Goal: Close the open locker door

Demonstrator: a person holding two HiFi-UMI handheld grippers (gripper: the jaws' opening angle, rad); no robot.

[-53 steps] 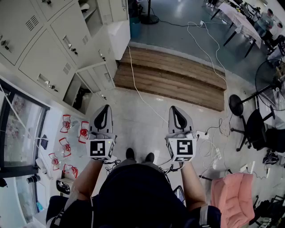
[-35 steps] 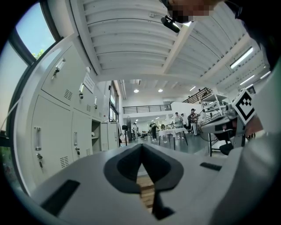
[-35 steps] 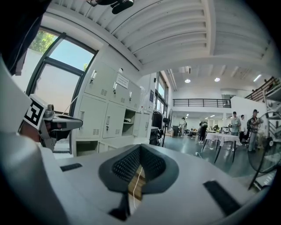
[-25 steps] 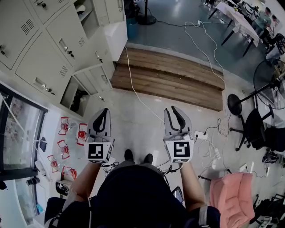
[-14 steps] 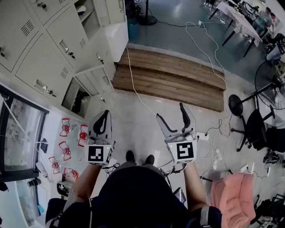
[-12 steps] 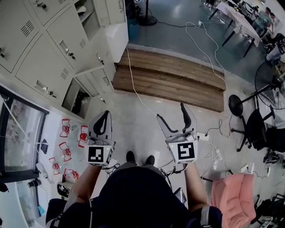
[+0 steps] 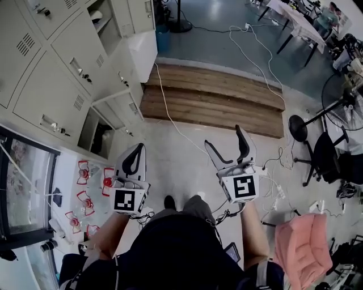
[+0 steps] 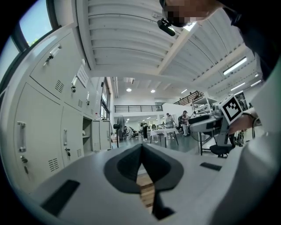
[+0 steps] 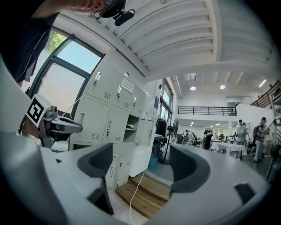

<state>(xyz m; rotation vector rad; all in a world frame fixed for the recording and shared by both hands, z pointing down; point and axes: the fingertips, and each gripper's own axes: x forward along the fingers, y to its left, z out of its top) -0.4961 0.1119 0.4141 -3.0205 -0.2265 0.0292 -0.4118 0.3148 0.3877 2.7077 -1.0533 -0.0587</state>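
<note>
Two grippers are held out over the pale floor [image 7: 170, 158], each in one of the person's hands. The left gripper [image 7: 136, 148] has its jaws together, the tips meeting with nothing between them, as the left gripper view [image 8: 141, 146] shows. The right gripper [image 7: 223, 136] has its jaws wide and opening; only floor and room show in the gap between them in the right gripper view [image 9: 140, 162].

To the person's left stands a tall bank of pale grey metal lockers [image 7: 42, 85]. One low compartment [image 7: 95, 134] in it is open, and dark things lie inside that I cannot make out. Its pale grey metal door [image 7: 118, 109] is swung out from the bank, well apart from both grippers and nearer the left one. Higher up the bank, a second compartment [image 7: 99, 17] is also open. It has a shelf inside with a pale thing on it, seen too in the right gripper view [image 9: 131, 127].

Beyond the grippers lies a brown wooden plank platform [image 7: 221, 102], with a thin white cable [image 7: 170, 113] running across it and on over the floor. Several small red-and-white things [image 7: 85, 170] sit on a white strip at the foot of the lockers, beside the left gripper.
</note>
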